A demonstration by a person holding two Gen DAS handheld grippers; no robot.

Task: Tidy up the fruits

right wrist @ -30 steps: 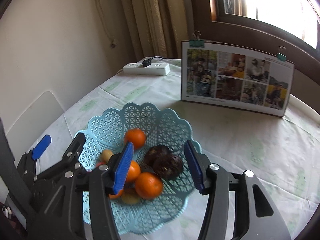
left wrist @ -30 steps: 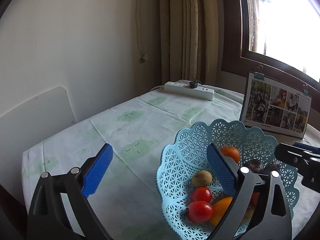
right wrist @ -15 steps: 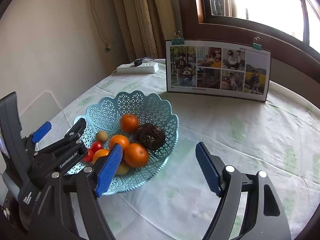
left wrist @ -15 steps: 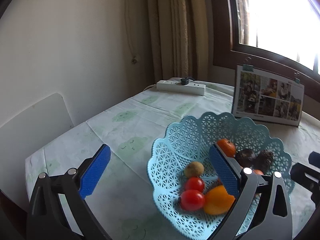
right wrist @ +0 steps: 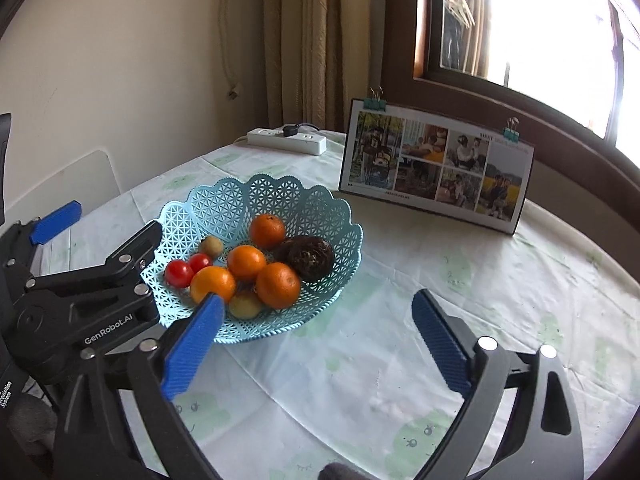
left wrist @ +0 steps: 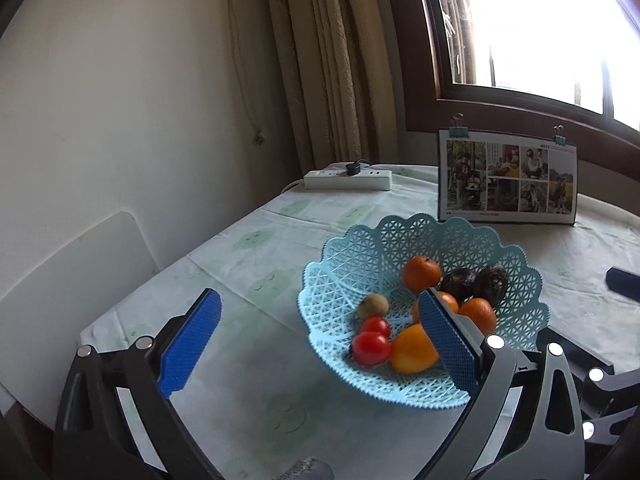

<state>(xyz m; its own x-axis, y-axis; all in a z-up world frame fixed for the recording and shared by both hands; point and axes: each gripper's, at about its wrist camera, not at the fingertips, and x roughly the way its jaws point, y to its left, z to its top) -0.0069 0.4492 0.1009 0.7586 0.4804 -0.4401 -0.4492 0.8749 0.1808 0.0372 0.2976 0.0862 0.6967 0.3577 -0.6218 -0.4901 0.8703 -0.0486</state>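
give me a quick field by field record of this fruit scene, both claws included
surface: table with pale green printed cloth
container: light blue lattice basket
fruit in basket: oranges, two red tomatoes, dark round fruit, small tan fruit
left claw: open, empty, right finger in front of the basket
right claw: open, empty, over the cloth beside the basket
behind basket: photo board, power strip
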